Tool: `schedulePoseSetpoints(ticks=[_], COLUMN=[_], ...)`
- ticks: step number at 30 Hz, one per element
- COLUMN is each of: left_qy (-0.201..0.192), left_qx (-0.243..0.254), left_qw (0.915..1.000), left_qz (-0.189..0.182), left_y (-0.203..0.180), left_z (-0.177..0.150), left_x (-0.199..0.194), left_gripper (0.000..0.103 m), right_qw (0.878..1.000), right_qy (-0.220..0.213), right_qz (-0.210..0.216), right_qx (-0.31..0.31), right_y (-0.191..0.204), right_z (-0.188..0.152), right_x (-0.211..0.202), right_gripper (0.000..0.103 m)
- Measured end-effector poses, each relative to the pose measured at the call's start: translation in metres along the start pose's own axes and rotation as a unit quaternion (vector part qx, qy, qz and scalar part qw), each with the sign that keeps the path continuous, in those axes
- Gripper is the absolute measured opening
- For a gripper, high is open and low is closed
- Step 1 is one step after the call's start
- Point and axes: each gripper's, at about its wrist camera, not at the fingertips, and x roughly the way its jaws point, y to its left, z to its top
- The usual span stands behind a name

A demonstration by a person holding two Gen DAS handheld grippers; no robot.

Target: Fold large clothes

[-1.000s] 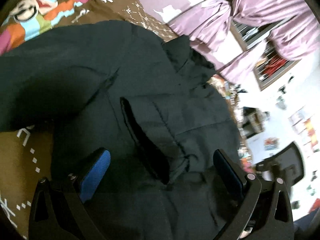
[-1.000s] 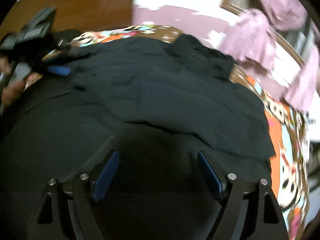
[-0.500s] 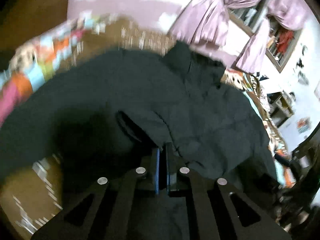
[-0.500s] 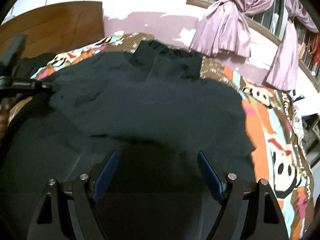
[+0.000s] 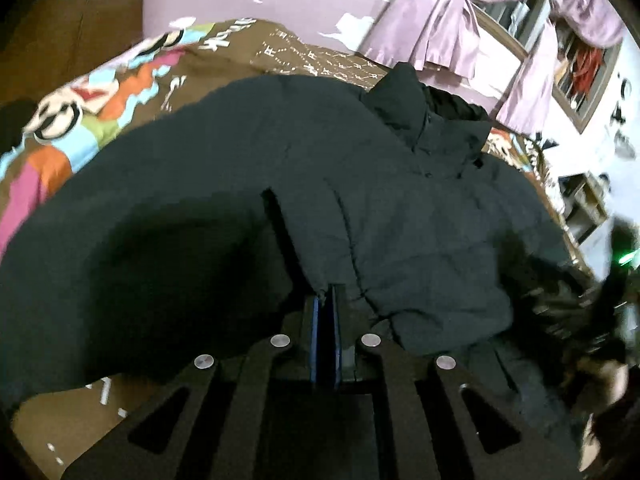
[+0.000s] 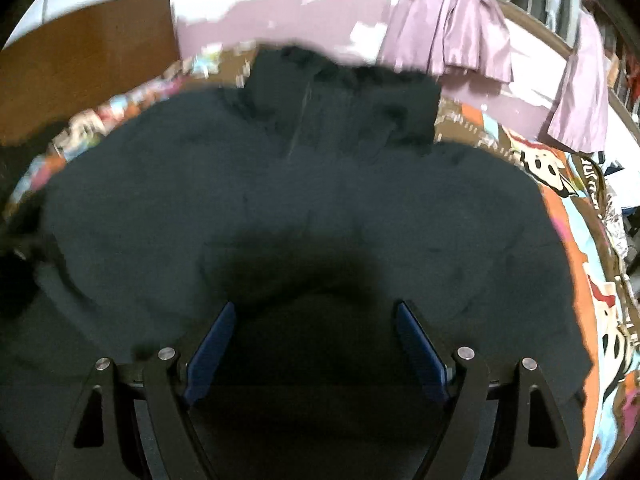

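Note:
A large black padded jacket (image 5: 400,208) lies spread on the bed, collar toward the far wall. My left gripper (image 5: 326,300) is shut on the jacket's sleeve cuff near the body. The sleeve (image 5: 140,240) bulges to the left of the fingers. In the right wrist view the same jacket (image 6: 320,200) fills the frame, its collar (image 6: 340,100) at the top. My right gripper (image 6: 316,320) is open and empty just above the jacket's lower part.
The bed has a bright cartoon-print cover (image 5: 100,108) showing left of the jacket and on the right (image 6: 592,280). A wooden headboard (image 6: 88,64) stands at the back left. Pink curtains (image 5: 432,28) hang on the far wall. Shelves (image 5: 584,200) stand at the right.
My left gripper went from open over the sleeve to shut on its cuff and has pulled back, lifting it. My right gripper stayed open and moved toward the jacket's centre line.

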Motion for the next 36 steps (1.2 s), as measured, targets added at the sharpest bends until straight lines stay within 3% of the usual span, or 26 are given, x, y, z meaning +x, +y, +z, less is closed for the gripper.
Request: schedulePoseSetpoints(ticks=[6, 8, 9, 11, 13, 17, 20, 23, 25, 26, 27, 29, 31, 35, 36], left_qy=[-0.022, -0.037, -0.044, -0.063, -0.076, -0.075, -0.110, -0.147, -0.172, -0.179, -0.189, -0.200, -0.196, -0.165, -0.157], left_qx=[-0.049, -0.066, -0.073, -0.090, -0.111, -0.146, -0.188, -0.247, -0.315, -0.338, -0.374, -0.424, -0.459, -0.537, -0.562], left_qw=[0.9968, 0.9948, 0.9944, 0.9924, 0.9895, 0.9861, 0.9759, 0.9542, 0.9202, 0.9077, 0.8882, 0.8629, 0.8472, 0.8142, 0.8014], left_qz=[-0.060, -0.068, -0.062, -0.056, -0.053, -0.023, 0.007, 0.083, 0.157, 0.173, 0.188, 0.189, 0.183, 0.145, 0.133], left_y=[0.014, 0.017, 0.020, 0.028, 0.038, 0.067, 0.101, 0.138, 0.161, 0.169, 0.180, 0.195, 0.206, 0.240, 0.248], left_z=[-0.002, -0.003, -0.004, -0.007, -0.011, -0.024, -0.049, -0.077, -0.093, -0.096, -0.102, -0.113, -0.121, -0.134, -0.140], left_x=[-0.020, -0.033, -0.041, -0.058, -0.078, -0.117, -0.152, -0.184, -0.204, -0.210, -0.216, -0.222, -0.221, -0.207, -0.203], left_gripper=[0.010, 0.017, 0.024, 0.049, 0.061, 0.066, 0.066, 0.068, 0.068, 0.069, 0.070, 0.079, 0.084, 0.085, 0.085], right_qw=[0.999, 0.999, 0.999, 0.999, 0.998, 0.997, 0.998, 0.999, 0.998, 0.997, 0.996, 0.994, 0.992, 0.990, 0.991], right_qy=[0.028, 0.026, 0.024, 0.019, 0.013, 0.007, 0.009, -0.026, -0.049, -0.058, -0.065, -0.071, -0.079, -0.087, -0.084], right_qz=[-0.031, -0.033, -0.033, -0.037, -0.049, -0.064, -0.061, -0.018, 0.000, 0.007, 0.024, 0.059, 0.077, 0.079, 0.075], right_qx=[-0.026, -0.027, -0.026, -0.026, -0.029, -0.037, -0.027, -0.020, -0.040, -0.050, -0.052, -0.052, -0.056, -0.079, -0.078], right_y=[0.011, 0.010, 0.010, 0.010, 0.011, 0.017, 0.021, 0.036, 0.057, 0.069, 0.080, 0.099, 0.118, 0.151, 0.154], right_z=[-0.009, -0.011, -0.012, -0.015, -0.015, -0.015, -0.007, 0.003, 0.014, 0.019, 0.025, 0.037, 0.048, 0.068, 0.072], right_x=[0.024, 0.023, 0.022, 0.020, 0.018, 0.010, 0.001, -0.022, -0.035, -0.040, -0.045, -0.051, -0.054, -0.044, -0.038], right_gripper=[0.088, 0.089, 0.089, 0.092, 0.097, 0.097, 0.097, 0.097, 0.098, 0.098, 0.098, 0.098, 0.099, 0.100, 0.100])
